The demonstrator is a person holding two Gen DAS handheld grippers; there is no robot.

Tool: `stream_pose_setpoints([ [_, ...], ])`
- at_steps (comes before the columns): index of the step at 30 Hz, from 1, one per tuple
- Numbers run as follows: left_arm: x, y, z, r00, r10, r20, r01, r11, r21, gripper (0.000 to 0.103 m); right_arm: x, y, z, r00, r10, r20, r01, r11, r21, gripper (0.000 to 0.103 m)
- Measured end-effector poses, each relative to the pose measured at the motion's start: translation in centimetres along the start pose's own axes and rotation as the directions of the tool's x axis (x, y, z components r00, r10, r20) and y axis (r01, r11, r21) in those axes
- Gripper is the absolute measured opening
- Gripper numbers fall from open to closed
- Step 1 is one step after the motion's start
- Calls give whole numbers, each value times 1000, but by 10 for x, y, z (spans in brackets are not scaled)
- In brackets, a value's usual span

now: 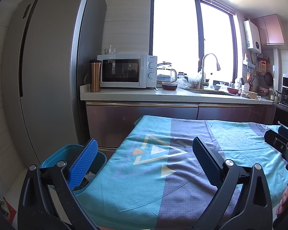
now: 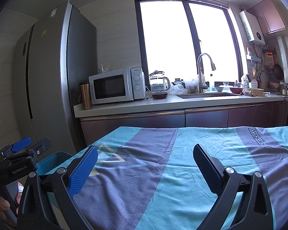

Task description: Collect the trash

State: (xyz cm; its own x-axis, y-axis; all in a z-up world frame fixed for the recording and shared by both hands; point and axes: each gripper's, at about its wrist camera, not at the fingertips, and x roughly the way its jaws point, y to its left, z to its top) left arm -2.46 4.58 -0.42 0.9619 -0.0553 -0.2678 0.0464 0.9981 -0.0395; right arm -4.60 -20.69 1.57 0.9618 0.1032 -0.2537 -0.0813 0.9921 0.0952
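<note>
Trash bin [image 1: 98,160], teal, sits off the left edge of the table [image 1: 144,191], partly blocked by the left gripper's blue finger pad [image 1: 84,164]. Contents hard to read: one pale crumpled scrap [image 1: 90,175] shows, the rest is dark and indistinct. In the right wrist view only a slice of the bin rim [image 2: 53,161] shows, at the table's near-left corner.

Left gripper [image 1: 144,163]: jaws spread wide, nothing between them, over the left part of the cloth. Right gripper [image 2: 145,169]: jaws equally wide, nothing held, over the middle of the cloth. Each gripper is cut off by the frame edge in the other's view; bits of hand show at those edges.

Count: 2 grippers, 1 bin, 1 patterned tablecloth [image 2: 182,172] in teal and grey. No loose item can be made out on the visible cloth.

Behind, on the counter [image 2: 163,103]: 1 microwave [image 2: 115,85], 1 copper tumbler [image 2: 85,95], 1 glass kettle [image 2: 159,82], 1 lidded dark container [image 2: 159,95], 1 faucet [image 2: 203,71]. Items by the window are too small and backlit to identify. 1 fridge [image 2: 48,76] on the left.
</note>
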Motion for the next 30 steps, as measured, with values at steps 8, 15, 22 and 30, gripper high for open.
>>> stream_pose_setpoints([
  [8,0,-1,0,1000,-1,1,1,1000,1,97,-1,1,1,1000,0,2,0,1000,0,96],
  [15,0,-2,0,1000,-2,1,2,1000,2,97,-2,0,1,1000,0,3,0,1000,1,96],
  [22,0,-3,1,1000,-2,1,2,1000,2,97,-1,-1,2,1000,0,4,0,1000,3,96],
  [30,2,-4,1,1000,-4,0,4,1000,4,97,-2,-2,1,1000,-2,4,2,1000,4,96],
])
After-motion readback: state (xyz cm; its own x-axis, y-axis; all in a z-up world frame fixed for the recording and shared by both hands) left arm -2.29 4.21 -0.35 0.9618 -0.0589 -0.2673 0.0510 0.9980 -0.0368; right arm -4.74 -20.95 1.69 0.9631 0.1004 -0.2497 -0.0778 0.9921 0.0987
